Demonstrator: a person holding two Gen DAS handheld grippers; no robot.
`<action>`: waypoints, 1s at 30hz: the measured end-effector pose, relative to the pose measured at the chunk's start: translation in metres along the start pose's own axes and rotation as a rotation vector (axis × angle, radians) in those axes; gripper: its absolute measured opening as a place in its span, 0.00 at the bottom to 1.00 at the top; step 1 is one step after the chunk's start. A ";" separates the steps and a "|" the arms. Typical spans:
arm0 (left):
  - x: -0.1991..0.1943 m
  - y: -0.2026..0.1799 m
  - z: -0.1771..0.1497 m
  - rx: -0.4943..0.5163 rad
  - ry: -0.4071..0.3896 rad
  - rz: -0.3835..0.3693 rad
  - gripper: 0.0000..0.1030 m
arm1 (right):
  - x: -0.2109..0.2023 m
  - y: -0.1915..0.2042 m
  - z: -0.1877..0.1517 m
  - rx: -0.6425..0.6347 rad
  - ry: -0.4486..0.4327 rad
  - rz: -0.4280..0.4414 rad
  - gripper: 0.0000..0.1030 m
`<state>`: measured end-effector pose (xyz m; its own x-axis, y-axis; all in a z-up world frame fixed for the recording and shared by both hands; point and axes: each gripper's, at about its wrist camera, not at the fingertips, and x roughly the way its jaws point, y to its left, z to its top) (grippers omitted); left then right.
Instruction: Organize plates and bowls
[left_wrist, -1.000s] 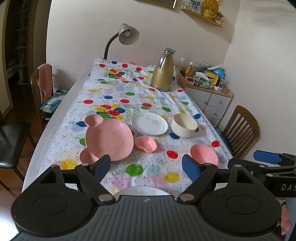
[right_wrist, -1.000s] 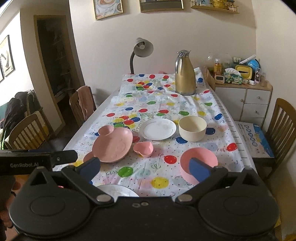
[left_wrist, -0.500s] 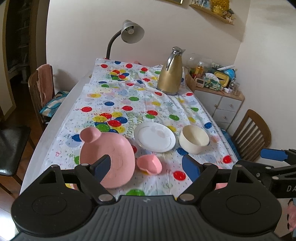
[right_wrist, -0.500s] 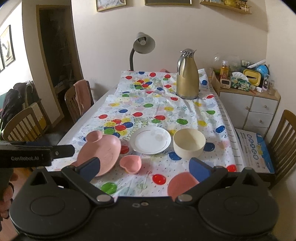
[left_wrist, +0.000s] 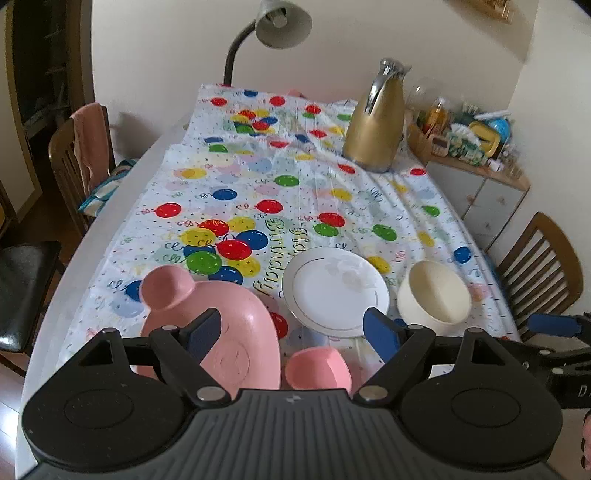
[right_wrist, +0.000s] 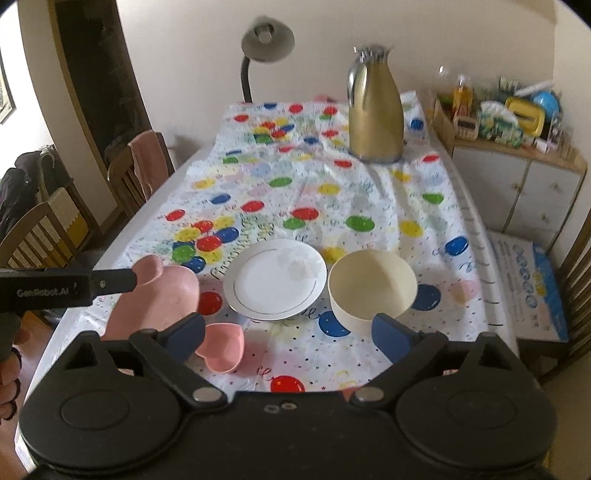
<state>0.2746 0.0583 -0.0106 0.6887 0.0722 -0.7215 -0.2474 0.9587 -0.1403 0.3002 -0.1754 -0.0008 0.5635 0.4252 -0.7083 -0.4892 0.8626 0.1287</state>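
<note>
On the balloon tablecloth lie a pink pig-shaped plate (left_wrist: 236, 336) (right_wrist: 170, 295), a small pink heart bowl (left_wrist: 317, 369) (right_wrist: 223, 343), a white plate (left_wrist: 334, 290) (right_wrist: 275, 282) and a cream bowl (left_wrist: 434, 295) (right_wrist: 371, 290). My left gripper (left_wrist: 291, 334) is open and empty, above the near edge between the pig plate and the heart bowl. My right gripper (right_wrist: 290, 334) is open and empty, short of the white plate and cream bowl. A pink bowl's rim (right_wrist: 349, 389) just peeks over the right gripper's body.
A gold thermos jug (left_wrist: 375, 125) (right_wrist: 375, 114) and a grey desk lamp (left_wrist: 280, 22) stand at the table's far end. Wooden chairs (left_wrist: 539, 266) (right_wrist: 144, 166) flank both sides. A cluttered white cabinet (right_wrist: 517, 177) stands at the right.
Both grippers have moved forward over the table toward the dishes. The near white plate and most of the pink bowl have dropped out of sight below the gripper bodies. Jaws stay open.
</note>
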 end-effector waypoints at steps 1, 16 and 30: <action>0.008 -0.001 0.003 0.004 0.010 0.006 0.82 | 0.008 -0.003 0.002 0.012 0.014 0.005 0.93; 0.136 0.001 0.046 -0.049 0.181 0.025 0.82 | 0.118 -0.033 0.010 0.300 0.222 0.067 0.75; 0.211 0.020 0.060 -0.198 0.286 -0.048 0.81 | 0.175 -0.050 0.003 0.552 0.271 0.034 0.51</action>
<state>0.4558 0.1093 -0.1250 0.4908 -0.0784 -0.8677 -0.3661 0.8852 -0.2870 0.4253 -0.1432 -0.1286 0.3287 0.4330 -0.8393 -0.0460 0.8950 0.4437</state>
